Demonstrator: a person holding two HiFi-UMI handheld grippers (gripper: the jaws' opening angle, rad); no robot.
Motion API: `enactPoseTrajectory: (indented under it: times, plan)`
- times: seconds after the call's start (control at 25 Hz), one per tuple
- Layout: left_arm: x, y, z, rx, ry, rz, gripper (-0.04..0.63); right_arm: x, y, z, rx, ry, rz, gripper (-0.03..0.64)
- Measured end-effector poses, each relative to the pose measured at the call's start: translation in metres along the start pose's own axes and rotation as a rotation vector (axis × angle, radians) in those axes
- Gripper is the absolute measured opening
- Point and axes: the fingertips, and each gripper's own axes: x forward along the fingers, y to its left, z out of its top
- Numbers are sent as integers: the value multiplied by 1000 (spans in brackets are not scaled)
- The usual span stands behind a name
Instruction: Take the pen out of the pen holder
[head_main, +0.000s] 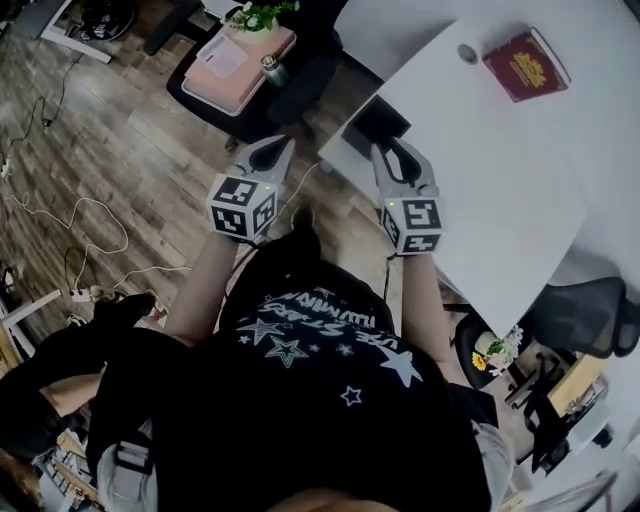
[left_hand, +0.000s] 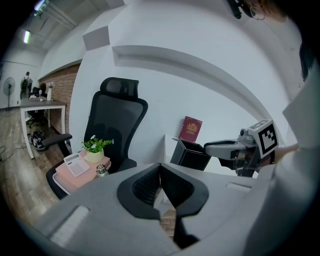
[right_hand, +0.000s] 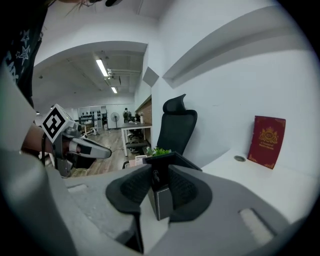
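- Right gripper (head_main: 400, 152): jaws are standing apart, pressing nothing; holder (right_hand: 161, 197) is showing in the gap, just ahead.
- Left gripper (left_hand: 160, 167): jaws are pressing together, empty, hovering beside the desk (head_main: 500, 190).
- Holder: is standing at the desk's near corner; pen inside is not making itself out.
- Risk: jaws are likely catching the holder's wall instead of the pen, nudging it off the edge.
- Surface: white desk, also carrying a red book (head_main: 525, 65).
- Room: office; cables (head_main: 80, 210) are trailing over wood floor (head_main: 120, 140); black chair (left_hand: 117, 120) is standing by.

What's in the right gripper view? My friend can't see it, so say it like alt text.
The right gripper has its dark jaws apart, with a black pen holder seen between them at the corner of a white table. A red book is at right on the table; the left gripper is at left, and a black chair behind.
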Motion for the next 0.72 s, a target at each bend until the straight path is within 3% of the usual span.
enactPoseTrajectory:
  times: [0.12,0.2,0.72]
  plan:
    - [6,5,-1,-2,13,-8,11,2,0,0,3,0,-2,93]
    - [9,5,-3,-1,18,-14,11,2,-1,0,-4,0,-11,44]
    - [6,-1,7,23,-7,-11,11,-6,-14,22,-25,-62,-50,41]
